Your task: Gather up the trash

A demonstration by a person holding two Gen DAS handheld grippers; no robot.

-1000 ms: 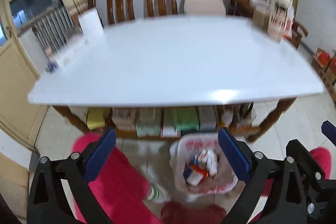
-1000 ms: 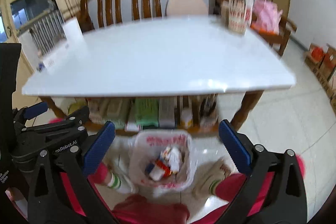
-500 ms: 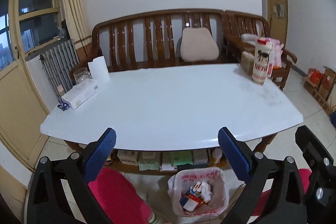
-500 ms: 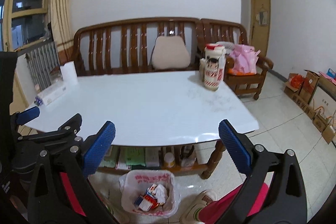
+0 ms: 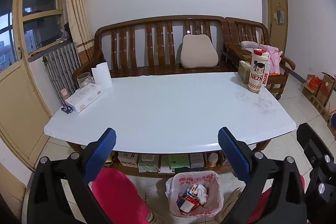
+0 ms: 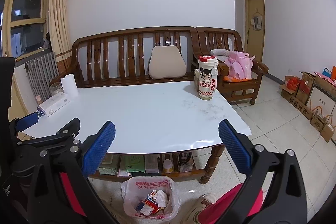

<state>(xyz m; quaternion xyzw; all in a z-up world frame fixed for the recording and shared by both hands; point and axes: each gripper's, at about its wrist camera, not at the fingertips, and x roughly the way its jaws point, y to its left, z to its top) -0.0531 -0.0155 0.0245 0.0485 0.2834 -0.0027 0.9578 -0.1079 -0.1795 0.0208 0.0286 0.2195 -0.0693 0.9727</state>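
Note:
A bin lined with a white plastic bag (image 5: 194,194) stands on the floor under the near table edge and holds crumpled wrappers and small boxes (image 5: 191,197); it also shows in the right wrist view (image 6: 150,197). My left gripper (image 5: 167,143) is open and empty, held above and in front of the bin, near the table's front edge. My right gripper (image 6: 167,141) is open and empty beside it. The left gripper's body shows at the left of the right wrist view.
A white table (image 5: 168,106) carries a tissue box (image 5: 85,94), paper roll (image 5: 101,75), glass jar (image 5: 84,79) and a NEZHA bottle (image 5: 257,70). A wooden bench (image 5: 159,45) stands behind. Cardboard boxes (image 6: 310,96) line the right wall. The person's red-clad legs (image 5: 117,196) flank the bin.
Both grippers have risen and tilted up from looking down at the bin to facing across the table. The jaws stay open and empty.

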